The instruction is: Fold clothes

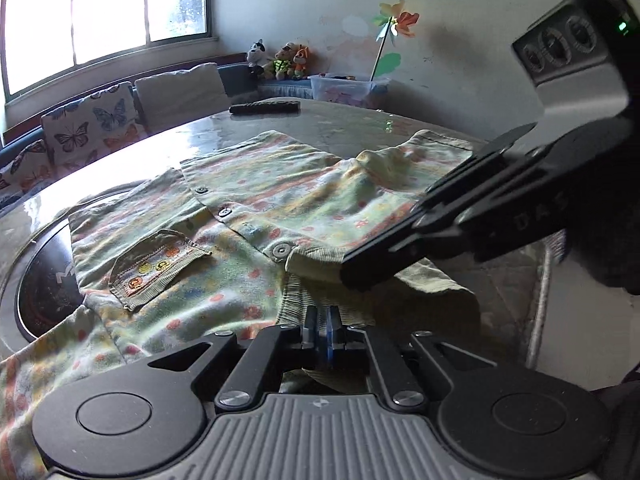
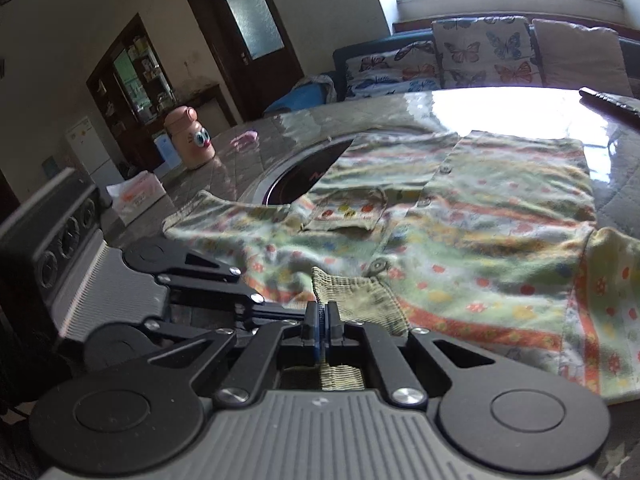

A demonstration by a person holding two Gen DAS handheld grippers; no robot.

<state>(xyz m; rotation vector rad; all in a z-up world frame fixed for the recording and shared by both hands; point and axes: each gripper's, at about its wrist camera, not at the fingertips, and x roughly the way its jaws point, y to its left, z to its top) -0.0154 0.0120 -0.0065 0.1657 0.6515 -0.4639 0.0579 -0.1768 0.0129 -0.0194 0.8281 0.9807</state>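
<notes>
A small button-front shirt (image 1: 248, 208) with green, orange and yellow stripes and a chest pocket (image 1: 156, 268) lies spread on the round table (image 1: 132, 152). My left gripper (image 1: 322, 324) is shut on the ribbed collar (image 1: 316, 272) at the near edge. My right gripper (image 1: 360, 276) comes in from the right, its tips on the same collar. In the right wrist view, the right gripper (image 2: 323, 320) is shut on the collar (image 2: 360, 296), with the shirt (image 2: 480, 208) beyond and the left gripper (image 2: 276, 312) close beside it on the left.
A round black inset (image 1: 48, 284) sits in the table under the shirt's left side. A dark remote (image 1: 264, 107) lies at the far edge. A pink toy jar (image 2: 192, 140) stands far left. A sofa with butterfly cushions (image 2: 480, 52) stands behind the table.
</notes>
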